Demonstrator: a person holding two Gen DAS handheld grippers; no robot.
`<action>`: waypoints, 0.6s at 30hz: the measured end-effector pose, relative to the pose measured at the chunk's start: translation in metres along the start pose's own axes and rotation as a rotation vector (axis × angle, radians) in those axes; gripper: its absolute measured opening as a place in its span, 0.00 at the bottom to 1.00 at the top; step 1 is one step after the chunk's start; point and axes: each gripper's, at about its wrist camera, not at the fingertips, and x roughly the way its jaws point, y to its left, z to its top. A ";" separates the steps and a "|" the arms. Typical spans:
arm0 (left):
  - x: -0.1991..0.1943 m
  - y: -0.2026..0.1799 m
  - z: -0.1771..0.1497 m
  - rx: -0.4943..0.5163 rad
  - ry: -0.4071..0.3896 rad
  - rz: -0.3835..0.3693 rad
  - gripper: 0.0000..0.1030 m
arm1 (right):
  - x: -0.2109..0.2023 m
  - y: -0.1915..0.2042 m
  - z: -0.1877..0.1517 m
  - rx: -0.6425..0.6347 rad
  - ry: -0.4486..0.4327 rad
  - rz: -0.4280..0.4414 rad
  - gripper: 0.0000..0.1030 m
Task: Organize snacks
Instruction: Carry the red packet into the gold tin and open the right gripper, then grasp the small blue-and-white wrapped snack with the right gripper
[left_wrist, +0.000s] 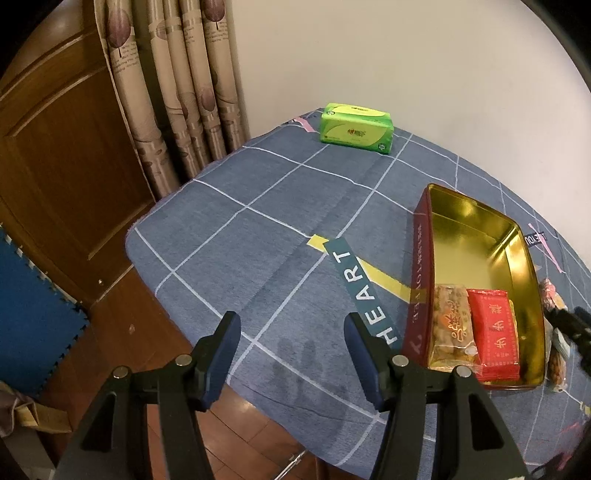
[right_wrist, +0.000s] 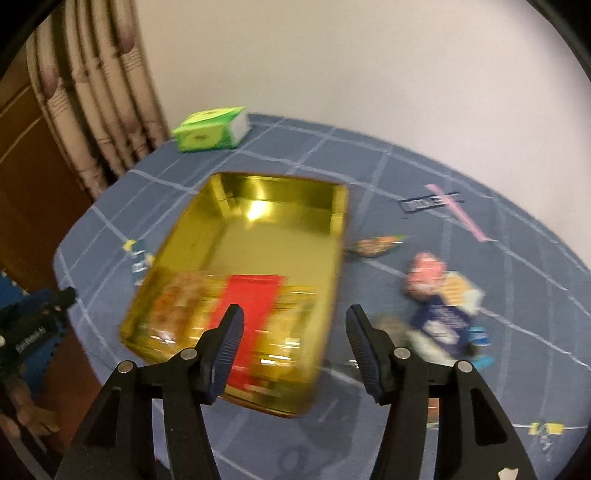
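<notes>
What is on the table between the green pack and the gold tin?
Nothing but bare checked tablecloth lies between the green pack and the gold tin; the left wrist view shows it clearly.

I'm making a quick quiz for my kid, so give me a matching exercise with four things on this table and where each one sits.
1. red snack packet
2. green tissue pack
3. HEART strip
4. loose snack packets

a. far end of the table, by the curtain
b. inside the gold tin
c. on the cloth, right of the tin
d. on the cloth, left of the tin

Pairs: 1-b, 2-a, 3-d, 4-c
</notes>
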 end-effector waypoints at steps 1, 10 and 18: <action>0.000 0.000 0.000 0.002 0.000 0.001 0.58 | -0.002 -0.012 -0.002 0.006 -0.001 -0.018 0.53; 0.000 -0.006 -0.002 0.034 -0.007 0.032 0.58 | 0.003 -0.127 -0.029 0.078 0.059 -0.153 0.52; -0.005 -0.022 -0.005 0.101 -0.021 0.050 0.58 | 0.025 -0.168 -0.046 0.095 0.093 -0.103 0.49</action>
